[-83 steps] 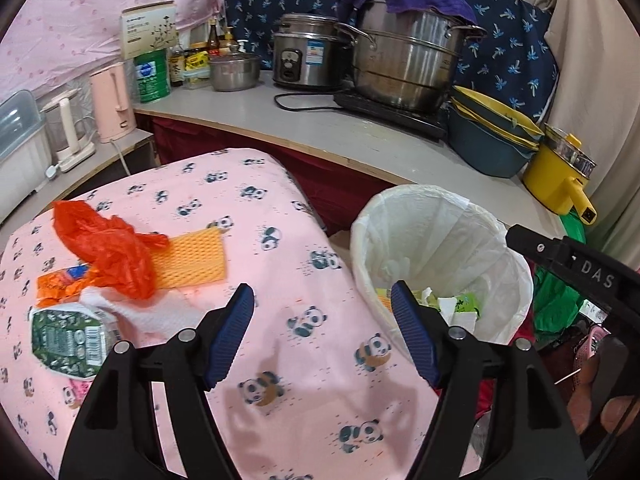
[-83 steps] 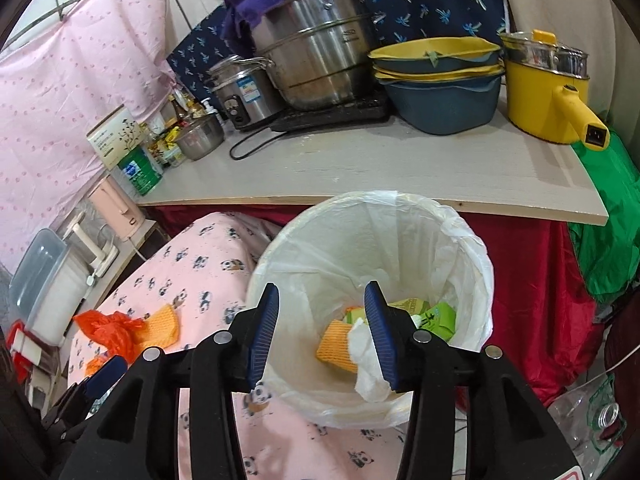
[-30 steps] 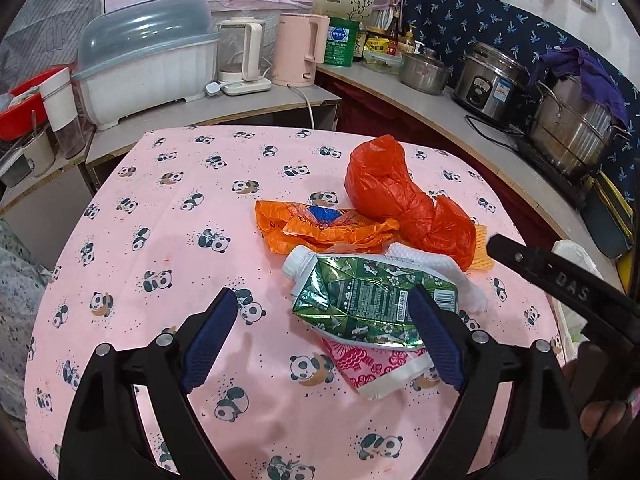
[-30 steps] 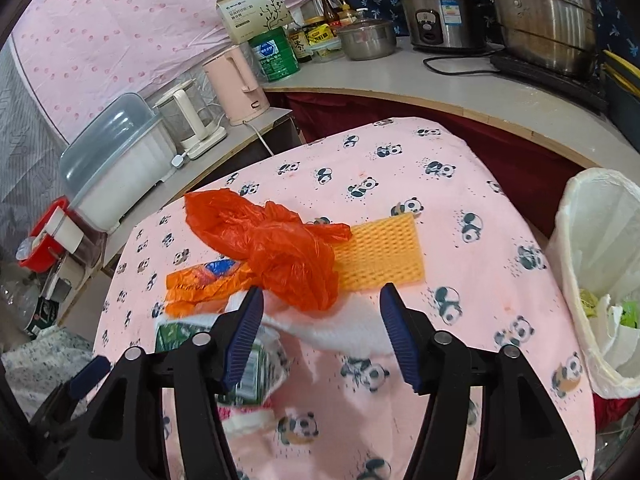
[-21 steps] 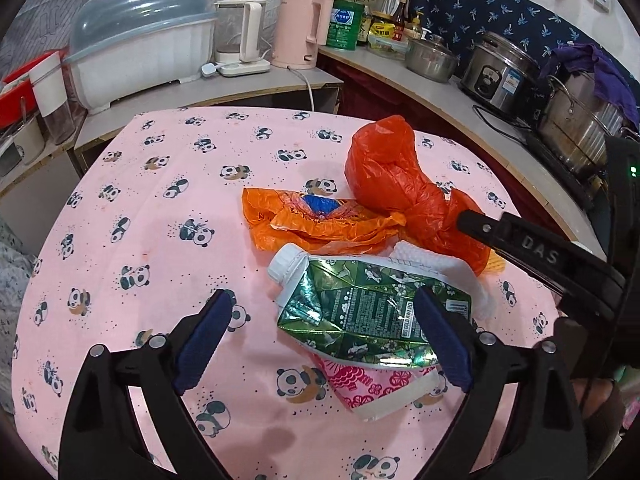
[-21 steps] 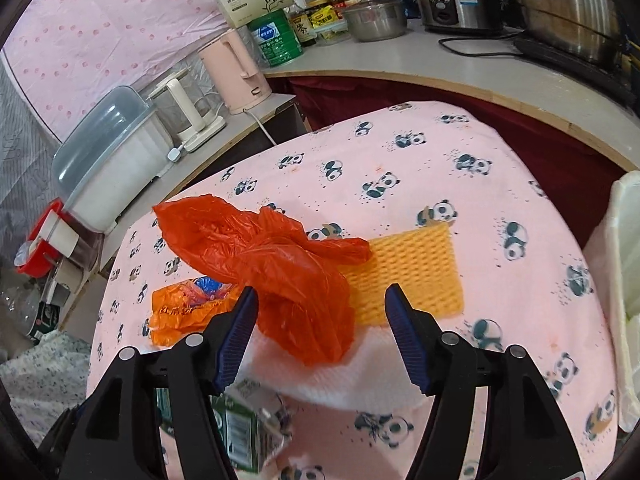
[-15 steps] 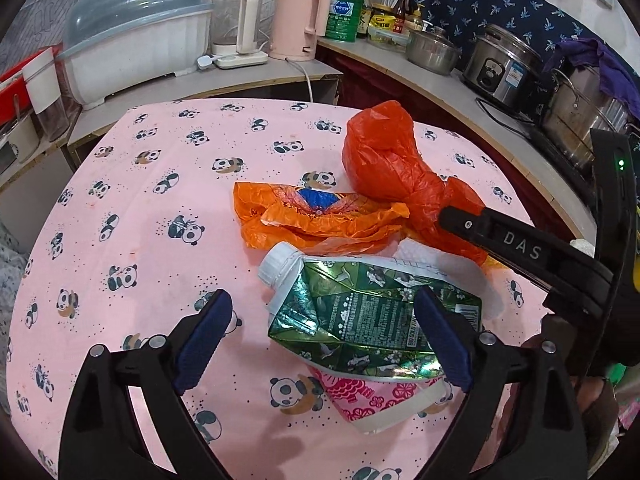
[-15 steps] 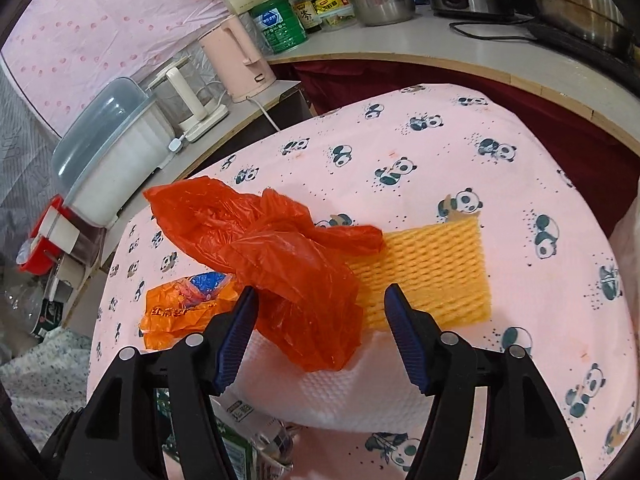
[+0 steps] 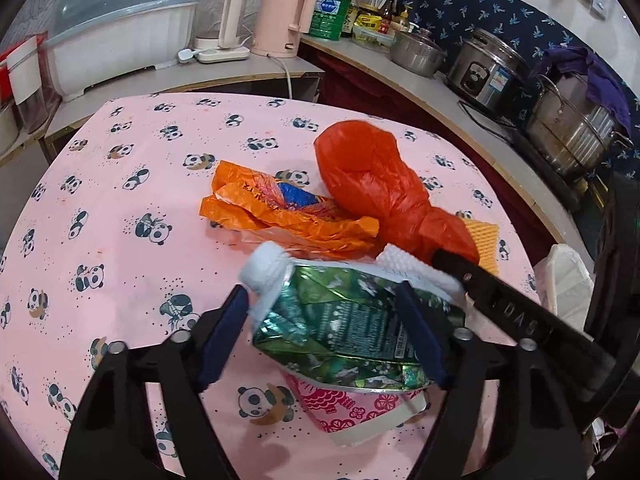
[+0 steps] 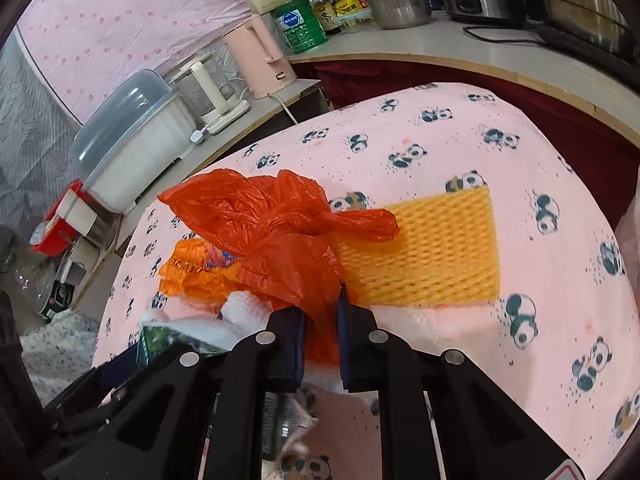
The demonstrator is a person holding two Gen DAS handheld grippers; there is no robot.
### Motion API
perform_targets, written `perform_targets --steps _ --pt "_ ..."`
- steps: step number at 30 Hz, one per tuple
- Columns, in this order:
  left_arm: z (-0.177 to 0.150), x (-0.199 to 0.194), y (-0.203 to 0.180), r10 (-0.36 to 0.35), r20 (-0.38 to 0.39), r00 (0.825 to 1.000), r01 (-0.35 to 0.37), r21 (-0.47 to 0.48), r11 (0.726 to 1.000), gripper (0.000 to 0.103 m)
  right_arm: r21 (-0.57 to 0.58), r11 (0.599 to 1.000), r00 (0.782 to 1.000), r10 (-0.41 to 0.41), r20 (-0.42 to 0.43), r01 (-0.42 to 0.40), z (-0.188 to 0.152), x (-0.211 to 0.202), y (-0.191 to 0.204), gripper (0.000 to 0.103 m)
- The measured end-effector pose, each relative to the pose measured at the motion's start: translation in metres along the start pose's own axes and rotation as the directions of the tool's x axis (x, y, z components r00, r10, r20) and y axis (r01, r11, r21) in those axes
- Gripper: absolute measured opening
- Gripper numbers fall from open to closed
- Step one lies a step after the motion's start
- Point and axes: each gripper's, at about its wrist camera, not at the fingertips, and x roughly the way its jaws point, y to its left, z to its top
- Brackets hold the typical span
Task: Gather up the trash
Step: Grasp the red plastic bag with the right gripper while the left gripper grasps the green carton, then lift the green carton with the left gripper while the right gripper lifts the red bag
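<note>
One table w/ pink panda-print cloth (image 9: 120, 184) carries all the trash, spread ahead of both grippers. Red plastic bag (image 10: 280, 236) is the biggest piece: knotted, crumpled, its near end pinched between the right gripper (image 10: 320, 344) pads, jaws nearly together on it. In left wrist view the same bag (image 9: 372, 184) sits ahead & to the right of the left gripper (image 9: 324, 340). Yellow foam net (image 10: 436, 248) lies flat just beyond the right gripper, to its right, partly under the bag. Green foil carton (image 9: 340, 332) w/ white cap lies crushed between the left gripper's fingers (image 9: 224, 336), which are spread wide either side of it; contact can't be told. Orange snack wrapper (image 9: 280, 212) lies just beyond the carton, touching the bag. White paper towel (image 9: 416, 272) peeks out between carton & bag. Pink-patterned paper cup (image 9: 352, 412) lies under the carton's near edge, close in to the left gripper.
</note>
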Motion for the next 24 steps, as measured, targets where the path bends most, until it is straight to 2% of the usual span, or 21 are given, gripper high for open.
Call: perform_targets --steps 5,10,13,20,24 --pt "0.000 -0.011 -0.011 -0.034 0.020 0.999 0.034 0.021 0.999 0.050 0.007 1.000 1.000 -0.004 -0.004 0.004 -0.009 -0.008 -0.004 0.012" --pt "-0.008 -0.020 -0.026 -0.102 0.004 0.995 0.101 0.043 0.994 0.039 0.003 1.000 1.000 -0.014 0.004 0.014 -0.021 -0.021 -0.007 0.012" --pt "-0.017 -0.022 -0.043 -0.127 -0.012 0.992 0.127 0.088 0.988 0.030 0.010 1.000 1.000 -0.018 0.015 0.017 -0.029 -0.032 -0.011 0.012" --pt "-0.028 -0.028 -0.063 -0.160 -0.037 0.986 0.163 0.129 0.978 0.030 0.061 0.997 0.994 -0.057 0.096 0.051 -0.030 -0.075 -0.040 0.011" --pt "-0.035 -0.026 -0.068 -0.156 -0.061 0.986 0.163 0.123 0.979 0.043 0.101 0.993 0.986 -0.075 0.148 0.061 -0.024 -0.104 -0.058 0.010"
